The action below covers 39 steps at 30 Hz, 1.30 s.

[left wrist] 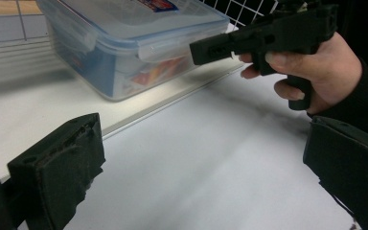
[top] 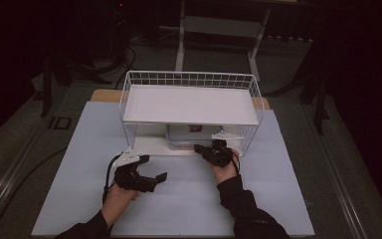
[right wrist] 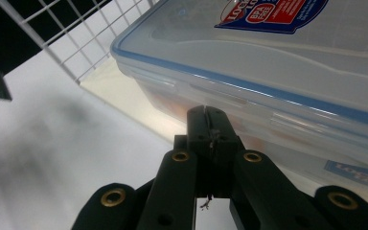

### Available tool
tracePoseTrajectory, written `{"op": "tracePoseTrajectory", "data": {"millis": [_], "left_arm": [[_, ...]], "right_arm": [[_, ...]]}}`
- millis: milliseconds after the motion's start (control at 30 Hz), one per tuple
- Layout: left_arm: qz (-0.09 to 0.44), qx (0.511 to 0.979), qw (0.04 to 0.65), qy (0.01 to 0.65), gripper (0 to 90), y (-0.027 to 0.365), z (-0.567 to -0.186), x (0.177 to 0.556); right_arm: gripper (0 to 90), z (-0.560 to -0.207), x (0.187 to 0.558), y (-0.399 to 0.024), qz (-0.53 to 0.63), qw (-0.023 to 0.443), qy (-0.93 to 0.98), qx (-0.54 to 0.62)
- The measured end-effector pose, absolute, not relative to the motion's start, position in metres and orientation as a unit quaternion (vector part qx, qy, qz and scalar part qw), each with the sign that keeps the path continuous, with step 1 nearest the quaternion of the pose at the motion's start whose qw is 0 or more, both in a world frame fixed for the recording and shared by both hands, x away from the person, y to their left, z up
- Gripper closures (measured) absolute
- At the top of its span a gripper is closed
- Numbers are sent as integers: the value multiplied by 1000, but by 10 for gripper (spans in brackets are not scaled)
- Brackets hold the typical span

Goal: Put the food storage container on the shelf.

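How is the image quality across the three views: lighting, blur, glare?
High view: dim, dark surroundings, only the white mat bright. Left gripper view: near claw pad soft, container sharper. Right gripper view: mat at left smeared, glare streaks on the container lid.

We note the wire shelf rack (top: pixel 189 79) at the frame's centre, on the counter (top: pixel 79 149). The lidded container (top: pixel 186 133) sits on its lower shelf, under the top shelf. Right gripper (top: pixel 204 149) just below it; left gripper (top: pixel 155 172) lower left.
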<state>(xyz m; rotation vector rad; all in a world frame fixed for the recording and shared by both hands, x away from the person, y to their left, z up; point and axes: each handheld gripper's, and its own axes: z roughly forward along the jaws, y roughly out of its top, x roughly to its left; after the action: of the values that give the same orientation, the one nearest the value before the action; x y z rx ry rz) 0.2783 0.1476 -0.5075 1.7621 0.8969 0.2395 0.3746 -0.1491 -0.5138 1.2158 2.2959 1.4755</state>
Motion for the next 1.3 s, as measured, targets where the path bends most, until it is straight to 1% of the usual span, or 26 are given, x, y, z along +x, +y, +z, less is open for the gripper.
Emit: {"op": "tracePoseTrajectory", "data": {"millis": [233,400,433,500,567,600,633,667,733,767,800,933,967,1000,1067,1300], "left_arm": [[102,744,543,377,6,148,-508,277],[102,745,541,377,5,149,-508,277],[102,744,542,377,6,148,-508,277],[103,746,540,376,5,148,-507,276],[108,743,541,379,5,149,-506,275],[108,743,541,379,5,149,-506,275],[109,743,543,377,6,149,-504,273],[109,743,543,377,5,149,-504,273],[110,742,547,373,6,150,-502,271],[110,742,547,373,6,150,-502,271],[110,742,547,373,6,150,-502,271],[103,744,548,369,5,150,-502,269],[103,744,548,369,5,150,-502,269],[101,745,550,364,6,149,-501,267],[105,748,550,357,6,149,-499,264],[105,749,550,354,5,152,-498,260]], "right_arm": [[898,-515,384,-145,501,74,759,409],[896,-517,382,-138,497,79,764,402],[883,-516,379,-137,496,77,766,402],[835,-514,374,-138,500,76,767,395],[756,-512,368,-139,504,72,766,393],[756,-512,368,-139,504,72,766,393],[668,-509,361,-141,505,84,769,383],[622,-508,358,-142,507,84,768,381],[502,-507,351,-146,512,87,767,377],[502,-507,351,-146,512,87,767,377],[369,-505,344,-150,518,88,764,375],[199,-505,331,-158,530,82,761,364],[199,-505,331,-158,530,82,761,364],[171,-504,326,-164,538,71,758,363],[146,-504,320,-169,536,76,759,362],[150,-504,306,-186,536,83,759,361]]}}
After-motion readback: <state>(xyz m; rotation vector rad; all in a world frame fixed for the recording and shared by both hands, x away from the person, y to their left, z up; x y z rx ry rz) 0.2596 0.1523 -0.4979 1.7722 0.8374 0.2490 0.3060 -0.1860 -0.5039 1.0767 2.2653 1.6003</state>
